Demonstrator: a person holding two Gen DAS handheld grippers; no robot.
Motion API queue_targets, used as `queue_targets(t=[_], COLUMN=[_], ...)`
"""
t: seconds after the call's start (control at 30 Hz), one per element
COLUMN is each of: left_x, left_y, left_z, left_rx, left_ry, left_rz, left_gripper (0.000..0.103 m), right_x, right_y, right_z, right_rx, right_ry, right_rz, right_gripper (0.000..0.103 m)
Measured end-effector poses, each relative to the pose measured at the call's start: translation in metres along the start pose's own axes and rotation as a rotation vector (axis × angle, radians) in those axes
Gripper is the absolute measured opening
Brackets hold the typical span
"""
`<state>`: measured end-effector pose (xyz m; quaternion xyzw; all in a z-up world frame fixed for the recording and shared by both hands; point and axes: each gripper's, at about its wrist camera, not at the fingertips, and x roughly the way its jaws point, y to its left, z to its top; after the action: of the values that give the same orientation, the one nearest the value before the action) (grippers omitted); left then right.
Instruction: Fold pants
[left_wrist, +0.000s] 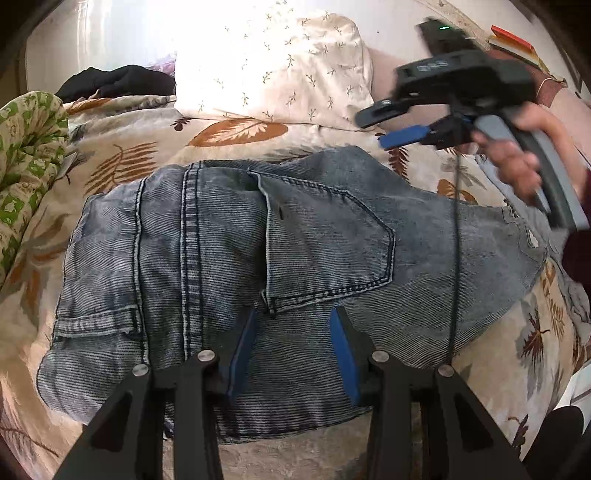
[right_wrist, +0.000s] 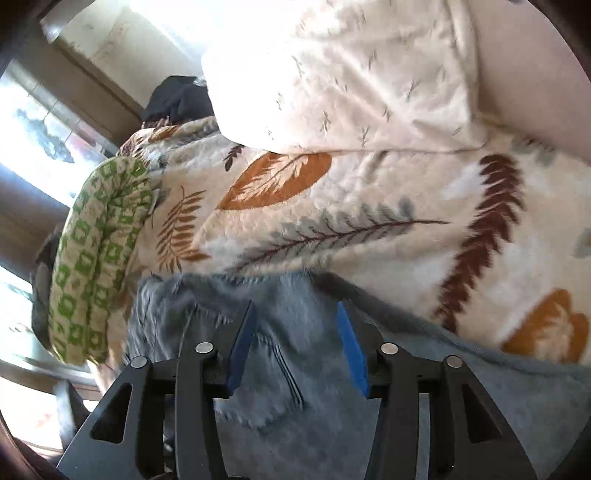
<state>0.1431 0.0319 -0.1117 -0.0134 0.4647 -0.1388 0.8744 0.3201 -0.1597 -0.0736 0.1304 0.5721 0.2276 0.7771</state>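
- The pants (left_wrist: 236, 266), grey-blue denim, lie folded into a broad flat block on the blanket (left_wrist: 122, 166) of a bed, back pocket (left_wrist: 328, 243) facing up near the block's middle.
- In the left wrist view the pants fill the centre; their near edge runs under the left gripper (left_wrist: 293, 350), whose blue pads (left_wrist: 345, 354) hang above the denim just at 6 o'clock from the pocket.
- The left jaws are spread apart with bare denim showing between them; they grasp nothing.
- A smaller pocket (left_wrist: 96, 321) lies at the block's 8 o'clock edge, and a double seam runs from 12 to 6 o'clock left of the back pocket.
- The right gripper (left_wrist: 391, 129) is held in the air past the pants' 1 o'clock corner, over the blanket, gripped by the right hand (left_wrist: 513, 162); it is motion-blurred.
- In the right wrist view the right gripper (right_wrist: 297, 347) has its jaws parted, empty, with blurred pants (right_wrist: 280, 369) below and between them.
- There the denim takes up the lower part, from 7 to 4 o'clock, and the blanket (right_wrist: 369, 221) lies beyond it toward 12.
- A thin black cable (left_wrist: 455, 258) crosses the pants' right side.
- A pale pillow (left_wrist: 280, 66) lies at 12 o'clock, beyond the blanket.
- A green-patterned cloth (left_wrist: 29, 155) is bunched at 9 o'clock, a dark garment (left_wrist: 118, 81) at 11 o'clock.
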Motion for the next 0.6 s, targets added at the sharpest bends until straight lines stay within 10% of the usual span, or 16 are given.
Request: queue_targets(t=[0.4, 0.6], left_x=[0.004, 0.004], left_y=[-0.002, -0.002], left_z=[-0.003, -0.003], left_rx=[0.017, 0.016], left_ry=[0.008, 0.007], left_rz=[0.010, 0.015], left_gripper=[0.044, 0.044], right_x=[0.064, 0.055], right_y=[-0.004, -0.007], right_z=[0.009, 0.011], right_rx=[-0.048, 0.014], right_ry=[0.293, 0.196], right_rz=[0.188, 0.281], right_gripper=[0.053, 0.053])
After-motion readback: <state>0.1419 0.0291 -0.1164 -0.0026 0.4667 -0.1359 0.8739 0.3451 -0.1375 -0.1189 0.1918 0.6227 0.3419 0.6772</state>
